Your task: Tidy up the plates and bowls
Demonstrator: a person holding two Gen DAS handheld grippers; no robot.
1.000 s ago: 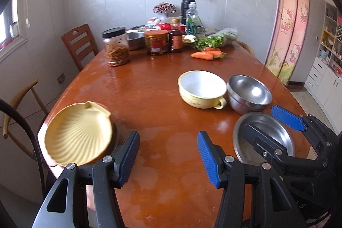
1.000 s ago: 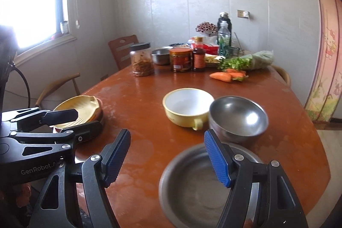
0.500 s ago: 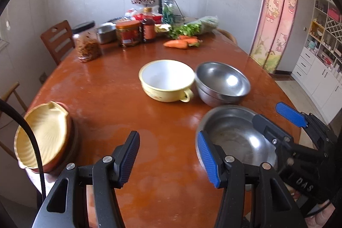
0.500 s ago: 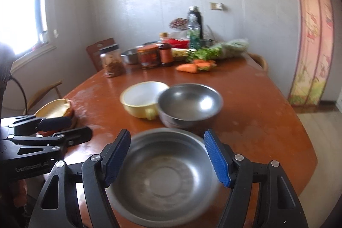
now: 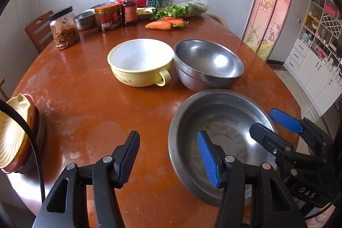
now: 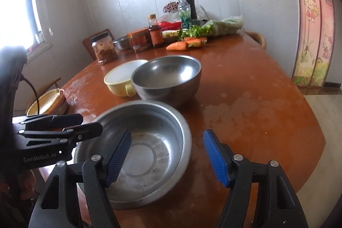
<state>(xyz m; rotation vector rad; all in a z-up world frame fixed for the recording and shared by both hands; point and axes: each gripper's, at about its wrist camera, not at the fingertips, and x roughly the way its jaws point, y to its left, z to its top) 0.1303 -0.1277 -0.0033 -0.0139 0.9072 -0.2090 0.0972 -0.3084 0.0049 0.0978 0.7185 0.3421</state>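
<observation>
- The wide, shallow steel basin [image 5: 215, 127] sits at the near edge of the surface [image 5: 89, 104], just in front of the deeper steel bowl [image 5: 207, 63]; the yellow handled bowl [image 5: 139, 61] stands just beside that bowl, on its left.
- At the far left edge, a shell-shaped yellow plate [image 6: 46, 102] rests on what looks like a reddish dish.
- Judged from this layout, the step in hand is taking up the basin. Nothing is stacked yet apart from the plate pile.
- The right hand-held gripper [image 6: 166, 155] is spread wide and holds nothing; its left finger hangs over the basin's inside, its right finger outside the rim, so the wall lies between them. Whether a pad touches metal I cannot tell.
- The next move likely calls for closing on that rim, then lifting level.
- The left hand-held gripper [image 5: 168, 157] is also wide open and empty, its right finger over the basin's left rim, its left finger above bare surface.
- Jars, bottles, carrots and greens crowd the far end.
</observation>
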